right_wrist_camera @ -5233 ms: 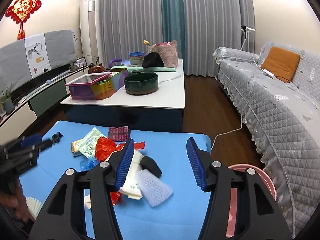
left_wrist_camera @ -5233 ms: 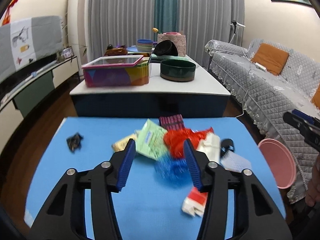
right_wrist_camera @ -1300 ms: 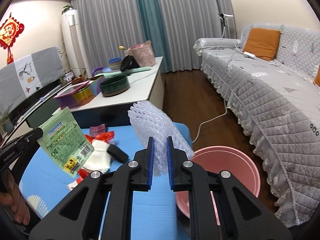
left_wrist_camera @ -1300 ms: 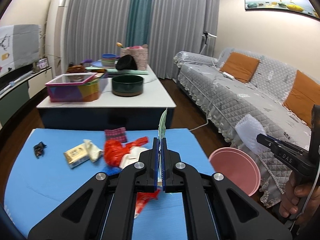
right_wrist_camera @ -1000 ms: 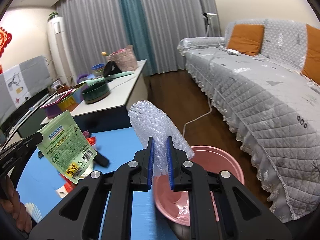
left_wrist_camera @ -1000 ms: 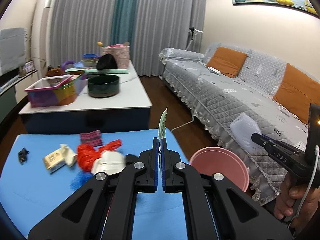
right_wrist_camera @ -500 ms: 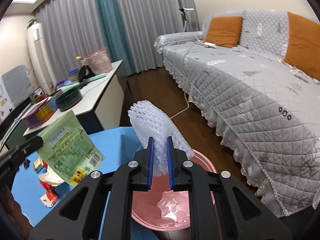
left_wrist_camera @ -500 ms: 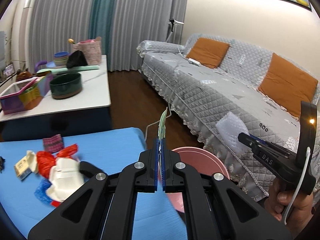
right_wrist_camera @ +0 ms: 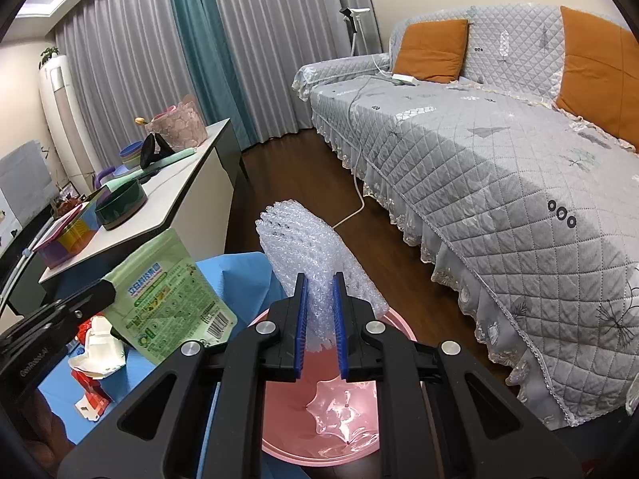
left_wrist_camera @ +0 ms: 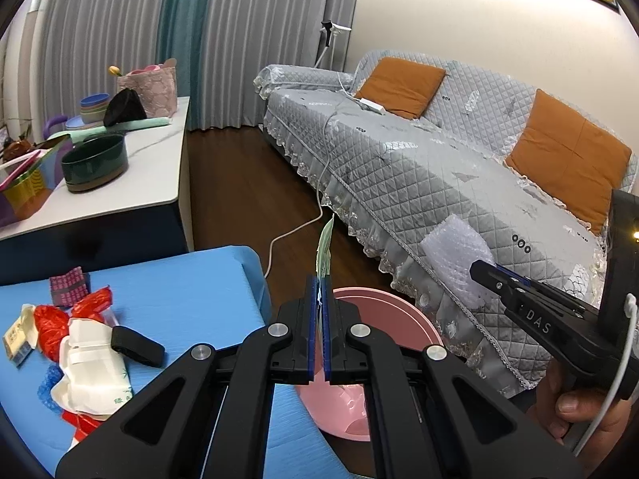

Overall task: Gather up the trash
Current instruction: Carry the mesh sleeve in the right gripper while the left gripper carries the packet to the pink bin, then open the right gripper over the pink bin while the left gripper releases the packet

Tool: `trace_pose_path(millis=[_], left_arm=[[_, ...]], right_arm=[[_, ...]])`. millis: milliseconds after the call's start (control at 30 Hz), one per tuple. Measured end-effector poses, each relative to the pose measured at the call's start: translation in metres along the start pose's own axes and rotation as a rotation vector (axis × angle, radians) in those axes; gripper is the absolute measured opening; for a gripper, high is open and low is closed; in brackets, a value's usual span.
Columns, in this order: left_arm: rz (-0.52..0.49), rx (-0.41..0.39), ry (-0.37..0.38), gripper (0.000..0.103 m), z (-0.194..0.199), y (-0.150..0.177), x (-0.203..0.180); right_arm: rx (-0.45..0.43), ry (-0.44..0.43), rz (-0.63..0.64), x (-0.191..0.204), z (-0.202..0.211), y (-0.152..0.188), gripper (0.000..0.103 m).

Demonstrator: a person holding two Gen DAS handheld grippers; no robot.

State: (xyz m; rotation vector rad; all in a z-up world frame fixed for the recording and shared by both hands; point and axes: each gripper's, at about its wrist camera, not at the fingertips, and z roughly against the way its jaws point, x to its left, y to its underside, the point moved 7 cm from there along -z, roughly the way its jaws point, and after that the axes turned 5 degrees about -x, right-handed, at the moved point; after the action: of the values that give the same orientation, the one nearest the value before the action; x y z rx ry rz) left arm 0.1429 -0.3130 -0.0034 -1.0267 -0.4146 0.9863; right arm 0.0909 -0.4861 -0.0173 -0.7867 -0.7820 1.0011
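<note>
My left gripper [left_wrist_camera: 318, 291] is shut on a green snack pouch [left_wrist_camera: 325, 247], seen edge-on; the pouch face shows in the right wrist view [right_wrist_camera: 171, 291]. My right gripper [right_wrist_camera: 319, 299] is shut on a piece of white bubble wrap [right_wrist_camera: 307, 247], also visible in the left wrist view [left_wrist_camera: 455, 255]. Both hang above a pink basin [right_wrist_camera: 319, 411] on the floor beside the blue table [left_wrist_camera: 191, 291]. Loose trash lies on the table: a white packet [left_wrist_camera: 94, 363], red plastic [left_wrist_camera: 50, 327], a black piece [left_wrist_camera: 137, 345].
A grey quilted sofa [left_wrist_camera: 459, 167] with orange cushions stands to the right. A white coffee table [left_wrist_camera: 131, 175] with a dark bowl and boxes stands behind the blue table. A white cable [left_wrist_camera: 295, 231] runs over the wooden floor.
Both grippers have swung right, from over the table to above the pink basin, still holding the pouch and the bubble wrap. The trash pile now sits far left.
</note>
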Motion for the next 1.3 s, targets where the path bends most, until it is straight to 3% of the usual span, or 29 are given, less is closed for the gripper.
trace_pose_path(millis=[367,467,533,600,633,767,1033,1300], left_arm=[[-0.02,0.013,0.021,0.002,-0.016,-0.003,-0.013],[-0.02,0.028,0.039,0.004,-0.022,-0.003,-0.016],[-0.017,0.035,0.041,0.013,-0.024,-0.002,-0.015],[-0.013,0.034,0.039,0.032,-0.024,-0.001,-0.014],[-0.011,0.032,0.036,0.033,-0.023,0.0,-0.012],[-0.007,0.034,0.029,0.033,-0.017,0.003,-0.007],[-0.002,0.007,0.002,0.033,0.012,-0.002,0.016],[0.02,-0.033,-0.036,0.034,0.049,-0.004,0.05]], right_arm=[[0.006,0.003,-0.01,-0.006,-0.002,0.0,0.013],[0.013,0.01,-0.011,-0.007,-0.004,0.001,0.021],[0.026,0.016,-0.027,-0.01,-0.006,0.003,0.039],[0.029,0.019,-0.028,-0.011,-0.007,0.003,0.045],[0.031,0.02,-0.027,-0.011,-0.007,0.003,0.048],[0.033,0.017,-0.017,-0.007,-0.007,0.003,0.05],[0.004,-0.002,0.003,0.013,0.002,-0.002,0.064],[-0.016,-0.025,0.041,0.044,0.007,0.001,0.064]])
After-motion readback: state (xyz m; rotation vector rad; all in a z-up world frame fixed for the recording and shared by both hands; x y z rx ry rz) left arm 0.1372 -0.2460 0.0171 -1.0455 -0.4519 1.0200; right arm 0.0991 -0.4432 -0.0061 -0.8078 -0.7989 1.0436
